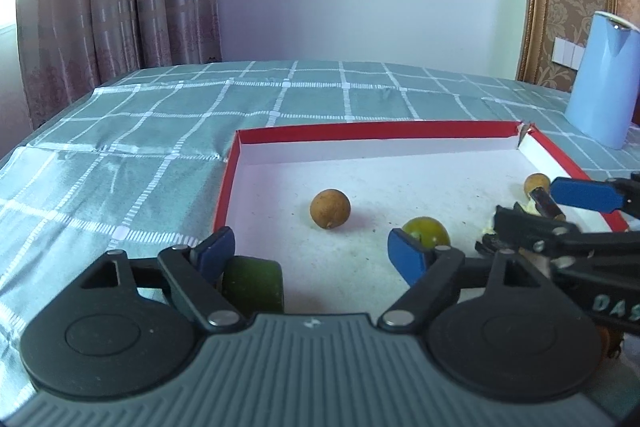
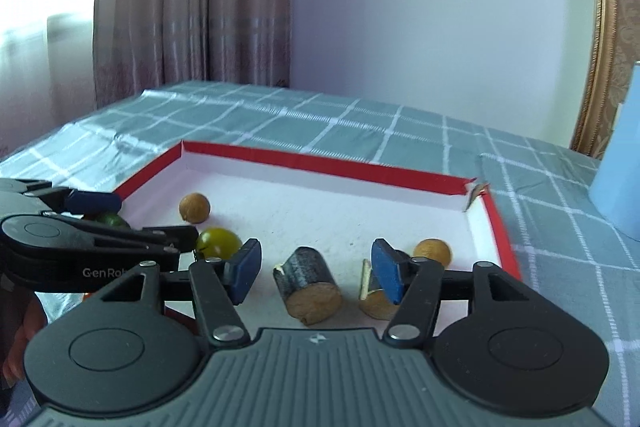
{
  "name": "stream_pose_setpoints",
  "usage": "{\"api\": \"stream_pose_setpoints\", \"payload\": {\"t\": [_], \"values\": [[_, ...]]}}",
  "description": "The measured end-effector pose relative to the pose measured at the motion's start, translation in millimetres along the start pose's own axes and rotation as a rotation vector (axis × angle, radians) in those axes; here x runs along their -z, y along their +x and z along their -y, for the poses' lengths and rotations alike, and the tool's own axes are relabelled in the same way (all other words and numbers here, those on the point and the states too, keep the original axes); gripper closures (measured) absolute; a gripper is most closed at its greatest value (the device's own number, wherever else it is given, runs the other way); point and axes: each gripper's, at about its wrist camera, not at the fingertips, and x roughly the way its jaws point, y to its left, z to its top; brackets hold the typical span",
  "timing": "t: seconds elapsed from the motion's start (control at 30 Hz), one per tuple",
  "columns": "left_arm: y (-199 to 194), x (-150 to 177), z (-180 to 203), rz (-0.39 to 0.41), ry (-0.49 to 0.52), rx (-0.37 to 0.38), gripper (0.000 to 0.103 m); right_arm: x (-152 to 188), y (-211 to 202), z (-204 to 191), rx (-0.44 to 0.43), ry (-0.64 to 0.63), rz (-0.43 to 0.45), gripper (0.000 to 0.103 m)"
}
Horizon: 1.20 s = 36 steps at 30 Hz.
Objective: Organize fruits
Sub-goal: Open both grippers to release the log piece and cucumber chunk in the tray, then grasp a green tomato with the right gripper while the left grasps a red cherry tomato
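A shallow red-rimmed tray (image 1: 400, 129) with a white floor lies on the checked cloth; it also shows in the right wrist view (image 2: 320, 163). In it are a brown round fruit (image 1: 330, 214) (image 2: 195, 207), a yellow-green fruit (image 1: 425, 233) (image 2: 218, 242), a second brown fruit (image 1: 537, 183) (image 2: 432, 251), a dark green fruit (image 1: 253, 283) by my left finger, and two dark-skinned cut pieces (image 2: 310, 285) (image 2: 376, 301). My left gripper (image 1: 312, 255) is open and empty over the tray's near left. My right gripper (image 2: 316, 269) is open around the nearer cut piece, apart from it.
A tall light-blue container (image 1: 604, 83) stands on the cloth right of the tray. A curtain hangs at the back left, and a gold-framed patterned panel stands at the right. The grey-green checked cloth (image 1: 120, 155) covers the table left of the tray.
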Motion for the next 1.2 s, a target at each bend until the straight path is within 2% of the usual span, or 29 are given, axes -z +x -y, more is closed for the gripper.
{"api": "stream_pose_setpoints", "payload": {"t": [0.17,0.23,0.4,0.5,0.63,0.73,0.87,0.93,1.0,1.1,1.17,1.2], "values": [[-8.1,5.3,2.4,0.019,0.01,0.012,0.015,3.4,-25.7,9.1,0.07,0.031,0.083,0.042],[-10.5,6.9,3.7,0.026,0.014,0.016,0.012,8.6,-33.8,14.9,0.12,0.041,0.094,0.035],[-12.0,7.0,2.2,0.03,0.003,0.026,0.011,35.2,-58.8,34.5,0.225,0.066,0.095,0.035],[-16.3,7.3,-1.7,0.033,-0.014,0.047,0.011,50.3,-69.5,45.0,0.133,0.088,0.041,0.034],[-29.1,13.2,-7.9,0.062,-0.047,0.077,0.01,61.5,-79.8,43.2,0.042,0.085,0.039,0.034],[-36.8,18.4,-3.8,0.081,-0.018,0.074,0.007,62.4,-81.7,38.6,-0.01,0.064,0.04,0.034],[-42.9,22.5,-1.7,0.099,-0.007,0.082,0.002,63.5,-72.8,27.8,-0.035,0.005,-0.032,0.035],[-42.2,22.1,-3.5,0.096,-0.021,0.079,0.0,63.4,-68.7,25.5,-0.032,-0.012,-0.055,0.04],[-41.4,21.4,-4.9,0.093,-0.029,0.076,0.0,63.2,-61.9,23.5,-0.031,-0.023,-0.086,0.041],[-41.2,21.7,-6.1,0.092,-0.035,0.078,0.0,60.1,-54.0,18.6,-0.009,-0.043,-0.086,0.044],[-41.5,22.0,-7.0,0.093,-0.033,0.078,0.0,59.1,-41.6,14.9,0.007,-0.05,-0.14,0.044],[-42.1,22.4,-7.9,0.091,-0.032,0.077,0.0,57.7,-41.2,15.7,0.008,-0.033,-0.138,0.046]]}}
